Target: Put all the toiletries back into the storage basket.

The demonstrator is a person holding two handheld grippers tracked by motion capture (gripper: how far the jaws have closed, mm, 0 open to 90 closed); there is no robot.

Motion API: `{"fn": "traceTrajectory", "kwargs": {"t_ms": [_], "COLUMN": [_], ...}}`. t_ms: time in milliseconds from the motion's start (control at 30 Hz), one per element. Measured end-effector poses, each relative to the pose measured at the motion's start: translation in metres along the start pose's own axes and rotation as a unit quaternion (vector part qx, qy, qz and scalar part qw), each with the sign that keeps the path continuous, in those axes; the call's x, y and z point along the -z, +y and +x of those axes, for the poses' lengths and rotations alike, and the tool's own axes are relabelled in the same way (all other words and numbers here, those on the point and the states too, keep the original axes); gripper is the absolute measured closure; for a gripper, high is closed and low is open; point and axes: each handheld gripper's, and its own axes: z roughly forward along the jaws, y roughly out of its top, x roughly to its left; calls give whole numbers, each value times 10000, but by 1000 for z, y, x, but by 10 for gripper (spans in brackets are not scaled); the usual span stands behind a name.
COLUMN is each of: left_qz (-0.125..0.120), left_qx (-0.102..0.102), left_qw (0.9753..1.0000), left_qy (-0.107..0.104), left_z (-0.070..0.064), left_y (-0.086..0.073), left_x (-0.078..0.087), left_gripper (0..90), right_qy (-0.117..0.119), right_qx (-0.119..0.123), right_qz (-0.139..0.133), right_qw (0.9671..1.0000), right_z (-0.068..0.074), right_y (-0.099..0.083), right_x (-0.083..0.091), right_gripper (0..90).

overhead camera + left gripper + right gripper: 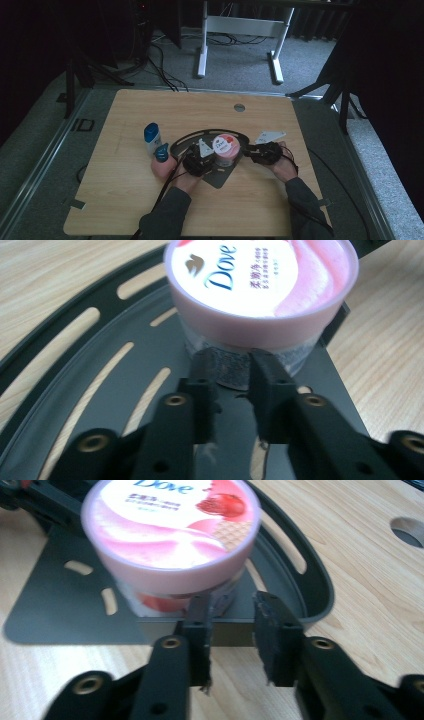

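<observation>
A pink Dove jar [226,146] with a printed lid stands on a black slotted fan-shaped plate [218,176] near the table's middle. My left gripper [208,159] sits just left of the jar, and my right gripper [249,152] just right of it. In the left gripper view the jar [260,285] rises over the plate [100,365]; my left gripper [231,365] is open a little, its tips at the jar's lower wall, nothing between them. In the right gripper view my right gripper [232,605] is open at the plate's edge [60,610], close under the jar [170,530].
A white bottle with a blue cap [152,137] stands left of the plate. Beside it lies a pink object with a blue top [162,164], close to the left hand. A round cable hole [239,107] is at the table's far side. White desk legs [202,55] stand beyond.
</observation>
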Motion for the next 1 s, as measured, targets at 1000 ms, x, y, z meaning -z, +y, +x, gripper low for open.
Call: {"fn": "traceTrajectory", "kwargs": {"t_ms": [1000], "left_qz": [49], "left_qx": [406], "left_qw": [9988], "left_qy": [282], "left_z": [2], "left_y": [6], "left_x": [-10], "left_gripper": [896], "right_qy": [-1065], "right_qx": [-1525], "right_qz": [107], "right_qw": [9825], "right_z": [-44], "right_y": [-23], "right_x": [-30], "right_gripper": [899]}}
